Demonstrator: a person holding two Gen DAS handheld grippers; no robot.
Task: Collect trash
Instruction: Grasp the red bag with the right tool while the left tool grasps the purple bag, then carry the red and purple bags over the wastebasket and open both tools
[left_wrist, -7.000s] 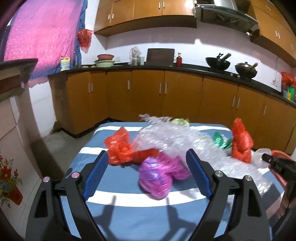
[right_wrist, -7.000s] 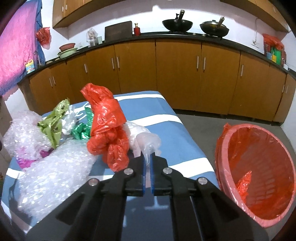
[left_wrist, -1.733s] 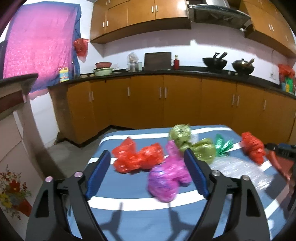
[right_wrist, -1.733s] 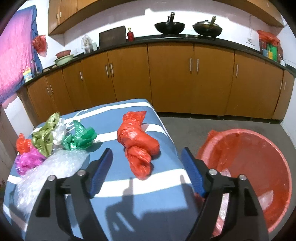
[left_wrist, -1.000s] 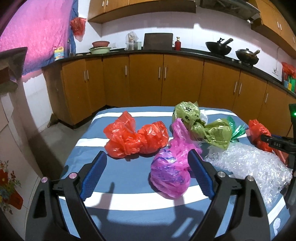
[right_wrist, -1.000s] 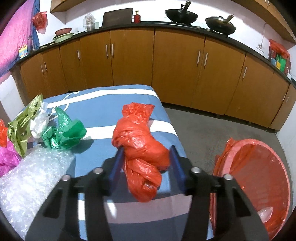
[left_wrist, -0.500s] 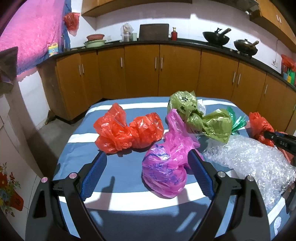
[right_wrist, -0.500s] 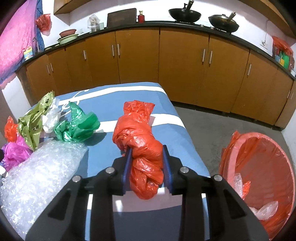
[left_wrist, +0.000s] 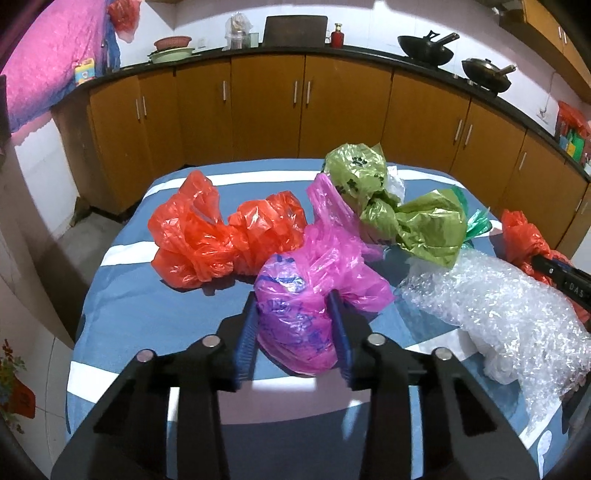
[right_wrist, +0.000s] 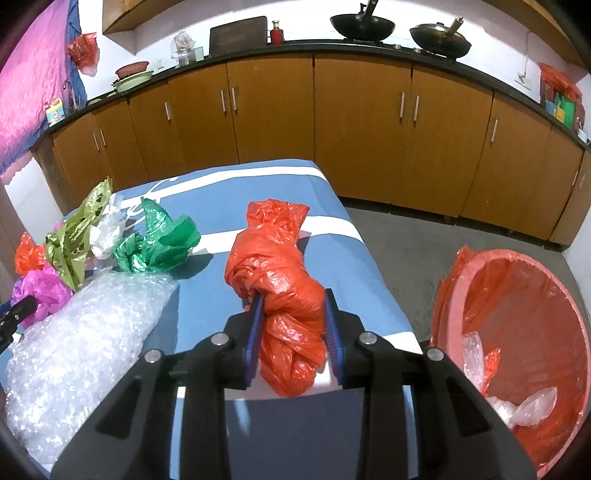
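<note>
On the blue striped table (left_wrist: 122, 295) lies a pink plastic bag (left_wrist: 317, 258). My left gripper (left_wrist: 293, 306) has its jaws closing on the bag, and both blue pads press its sides. In the right wrist view my right gripper (right_wrist: 293, 299) is shut on a knotted red bag (right_wrist: 273, 258) that lies near the table's right edge. A red-lined bin (right_wrist: 524, 288) stands on the floor to the right, with clear plastic in its bottom.
Another red bag (left_wrist: 221, 240), an olive-green bag (left_wrist: 406, 221), a dark green bag (right_wrist: 159, 240) and a heap of bubble wrap (left_wrist: 498, 306) lie on the table. Brown cabinets (right_wrist: 354, 129) line the far wall. Bare floor lies between the table and the cabinets.
My left jaws stood wide around the pink bag and have closed onto it, a little nearer. My right jaws tightened on the red bag a second ago and have kept still since.
</note>
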